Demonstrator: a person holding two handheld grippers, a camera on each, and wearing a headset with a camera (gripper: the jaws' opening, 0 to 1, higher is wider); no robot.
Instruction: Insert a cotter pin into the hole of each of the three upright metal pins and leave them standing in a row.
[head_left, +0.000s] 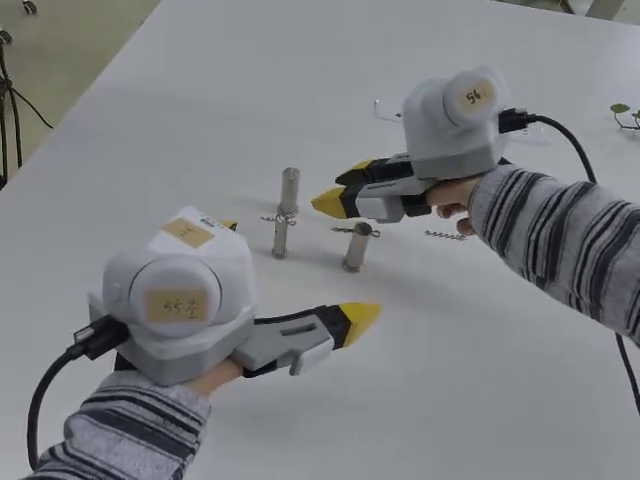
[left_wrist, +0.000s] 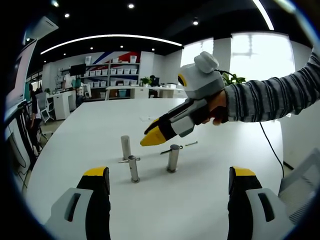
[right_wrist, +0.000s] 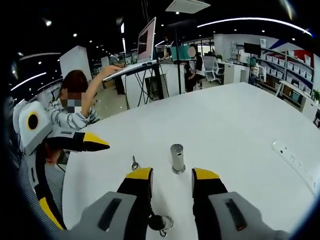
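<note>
On the white table (head_left: 200, 90) two metal pins stood upright. The taller pin (head_left: 288, 200) had a cotter pin (head_left: 281, 217) through it. The shorter pin (head_left: 355, 250) was below the right gripper (head_left: 338, 190), whose jaws were slightly apart. The left gripper (head_left: 294, 274) had its jaws wide apart. A loose cotter pin (head_left: 445, 236) lay near the striped sleeve (head_left: 560, 240).

- A tan sticker (head_left: 185, 305) on the left gripper (head_left: 295, 272), on the housing behind its jaws, read "45", followed by an unclear handwritten mark.
- A smaller sticker (head_left: 477, 96) on the right gripper (head_left: 340, 190), behind its jaws, appeared to read "56".
</note>
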